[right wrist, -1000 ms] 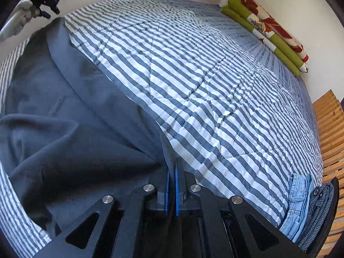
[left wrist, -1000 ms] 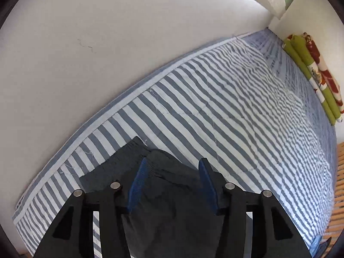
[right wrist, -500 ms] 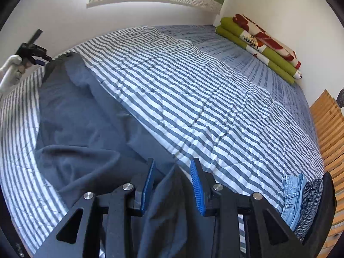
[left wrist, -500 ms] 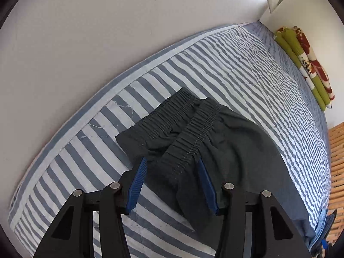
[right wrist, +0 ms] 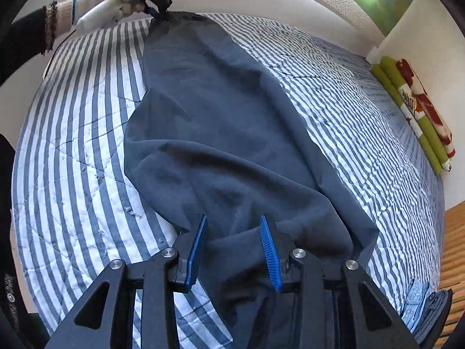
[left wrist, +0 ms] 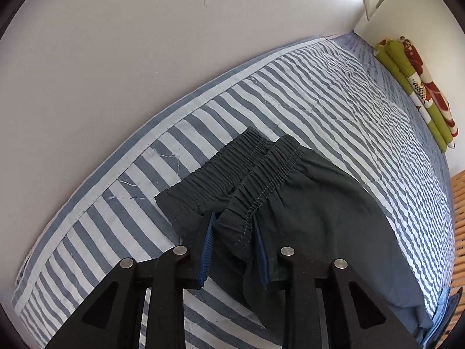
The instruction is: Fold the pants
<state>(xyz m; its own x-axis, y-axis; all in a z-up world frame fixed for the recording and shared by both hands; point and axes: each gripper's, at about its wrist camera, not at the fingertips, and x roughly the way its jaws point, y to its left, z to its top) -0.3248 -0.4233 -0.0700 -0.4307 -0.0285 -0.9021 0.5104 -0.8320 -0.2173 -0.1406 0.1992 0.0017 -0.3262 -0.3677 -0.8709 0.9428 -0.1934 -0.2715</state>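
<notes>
Dark grey pants [left wrist: 319,203] lie lengthwise on the striped bed cover [left wrist: 348,110], with the elastic waistband [left wrist: 261,174] doubled over near the wall. My left gripper [left wrist: 234,219] points down at the waistband's near corner. Its jaws are closing and the blue pads pinch a bunched fold of that corner. From the right wrist the same left gripper [right wrist: 158,14] shows at the far end of the pants [right wrist: 226,110], held by a white-gloved hand [right wrist: 101,3]. My right gripper [right wrist: 233,218] hovers over the leg end. Its jaws are opening, and the cloth lies loose between the pads.
A white wall [left wrist: 116,58] runs along the bed's far edge. A rolled green and red blanket [right wrist: 418,110] lies against the end wall. Folded jeans [right wrist: 415,305] sit at the bed's near right corner beside wooden slats [right wrist: 453,247].
My left gripper came down over the waistband and closed on its corner. My right gripper let go of the leg end, opened, and swung sideways; the pants now lie stretched out.
</notes>
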